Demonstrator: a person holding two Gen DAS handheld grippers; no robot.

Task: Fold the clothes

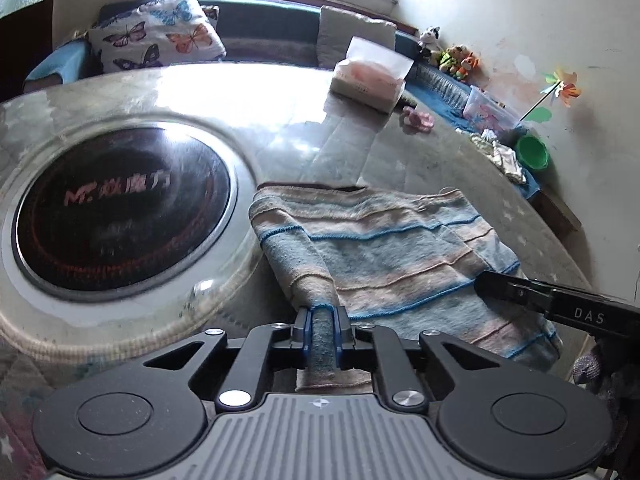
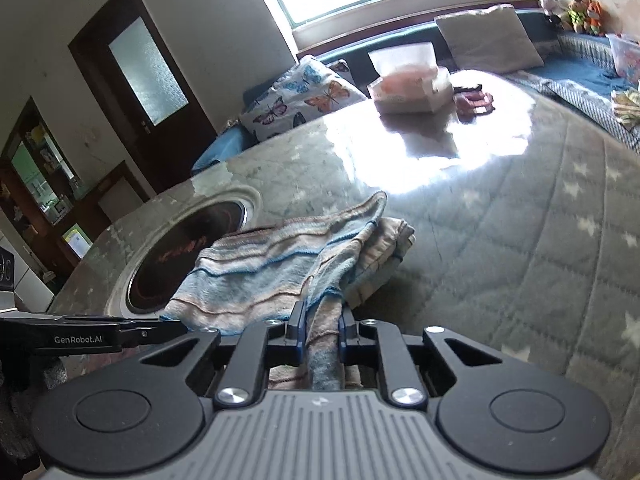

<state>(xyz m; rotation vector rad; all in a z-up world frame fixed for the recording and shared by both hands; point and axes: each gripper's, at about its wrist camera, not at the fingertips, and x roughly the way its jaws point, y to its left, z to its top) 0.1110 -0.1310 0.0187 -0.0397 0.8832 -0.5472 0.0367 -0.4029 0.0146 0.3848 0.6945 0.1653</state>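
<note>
In the left wrist view, the left gripper (image 1: 322, 314) has its two blue-padded fingers drawn close together on a bunched edge of the striped garment (image 1: 384, 240), a soft knit in pale blue and beige bands; the pinched fold runs back between the fingers toward the camera. The garment lies spread on the round table (image 1: 280, 120), just to the right of the dark circular hotplate (image 1: 124, 208) set into the table's middle, its left edge lying over the hotplate's metal rim. The right gripper (image 1: 496, 286) enters from the right of the garment, its tip down at the cloth's right edge. Beyond the garment a tissue box (image 1: 368, 80) stands at the table's far side, with a butterfly cushion (image 1: 156, 32) behind the table. In the right wrist view, the right gripper (image 2: 322, 320) is likewise nearly closed, clamping a gathered strip of the garment (image 2: 272, 272), which rises from the fingers and drapes in a loose heap just to the right of the hotplate (image 2: 188, 252). The left gripper (image 2: 160, 330) reaches in from the left, meeting the garment's near corner.
</note>
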